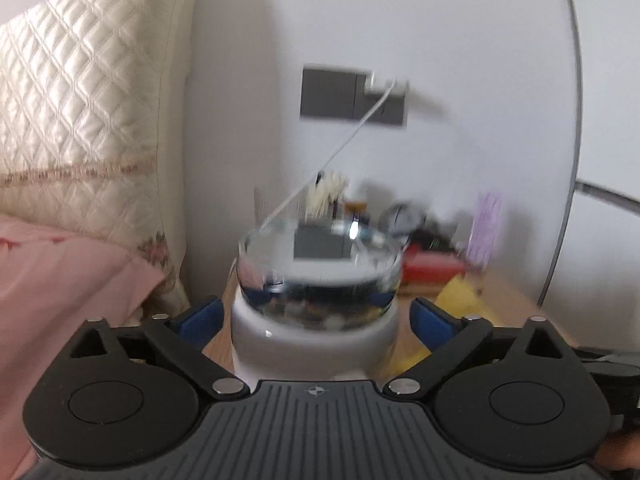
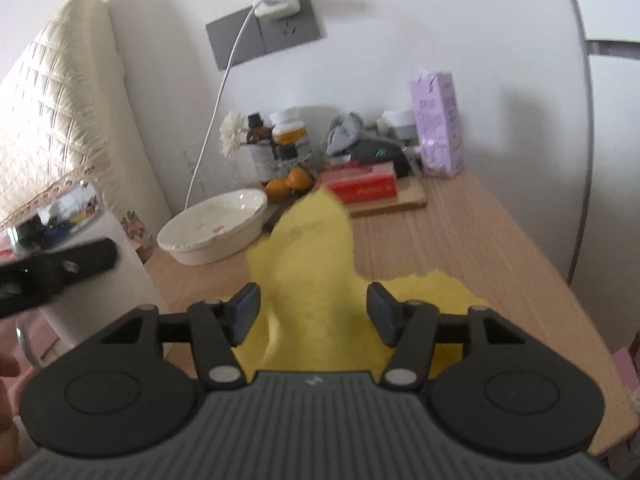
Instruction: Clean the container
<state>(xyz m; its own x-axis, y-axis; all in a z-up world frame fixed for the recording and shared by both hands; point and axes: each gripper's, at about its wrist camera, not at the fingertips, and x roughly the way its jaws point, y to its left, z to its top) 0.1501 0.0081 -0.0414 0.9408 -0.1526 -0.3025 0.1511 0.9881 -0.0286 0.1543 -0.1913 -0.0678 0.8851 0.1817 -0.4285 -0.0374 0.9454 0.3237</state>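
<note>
left gripper [image 1: 316, 316] spread around container [image 1: 316, 320] (untouched); right gripper [image 2: 312, 314] apart over cloth [image 2: 312, 248]

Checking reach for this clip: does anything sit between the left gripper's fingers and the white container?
Nothing visible does. The white container stands directly between the open left gripper, with a gap at each blue pad.

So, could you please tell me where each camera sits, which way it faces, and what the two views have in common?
Left wrist: sits on the left hand-held gripper, looks along its open fingers at a white container with a shiny top, toward the wall.
Right wrist: sits on the right hand-held gripper, faces a yellow cloth lying between its open fingers on the wooden table.
Shared: container, cloth, grey wall socket, pillow.
</note>
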